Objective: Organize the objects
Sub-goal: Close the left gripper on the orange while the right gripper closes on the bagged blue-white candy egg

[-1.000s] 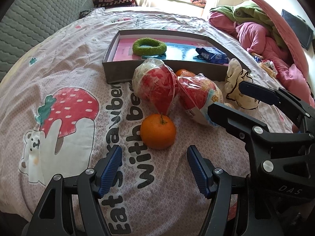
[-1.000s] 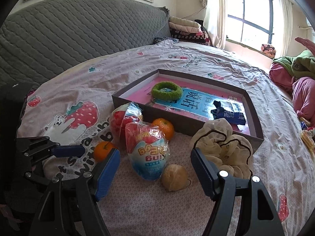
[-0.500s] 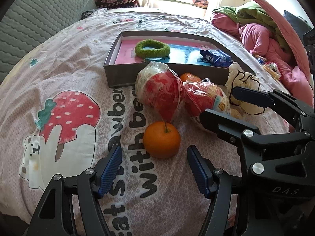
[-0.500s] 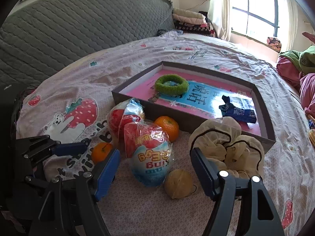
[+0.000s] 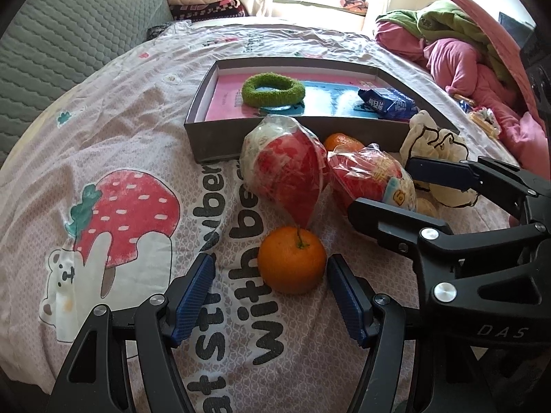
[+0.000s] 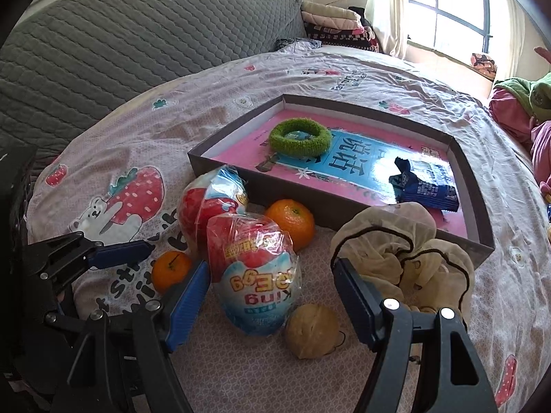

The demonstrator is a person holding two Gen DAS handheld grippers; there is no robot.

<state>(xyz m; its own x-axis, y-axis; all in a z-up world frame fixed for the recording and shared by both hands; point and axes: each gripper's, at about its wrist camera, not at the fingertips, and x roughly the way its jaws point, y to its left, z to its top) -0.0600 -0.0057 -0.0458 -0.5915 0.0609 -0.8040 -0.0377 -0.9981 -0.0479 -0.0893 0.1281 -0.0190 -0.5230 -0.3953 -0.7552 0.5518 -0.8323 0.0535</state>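
A small orange (image 5: 292, 264) is seen lying on the printed bedsheet (image 5: 131, 137), just in front of the left gripper (image 5: 270, 296), whose jaws are spread wide on either side of it without touching it. Just beyond the orange, two plastic-wrapped toy eggs (image 5: 286, 168) are found side by side, with a second orange (image 6: 291, 219) tucked behind them against the near wall of a shallow grey box (image 5: 213, 137). Inside the box, a green fuzzy ring (image 5: 273, 89) is placed on the left and a dark blue snack packet (image 5: 387, 103) on the right. In the right wrist view, the right gripper (image 6: 270, 304) is held with its jaws spread as well, and the nearer toy egg (image 6: 256, 282) and a walnut (image 6: 311, 330) are framed between them, not gripped. A crumpled cream cloth (image 6: 409, 251) is heaped to the right, just in front of the box.
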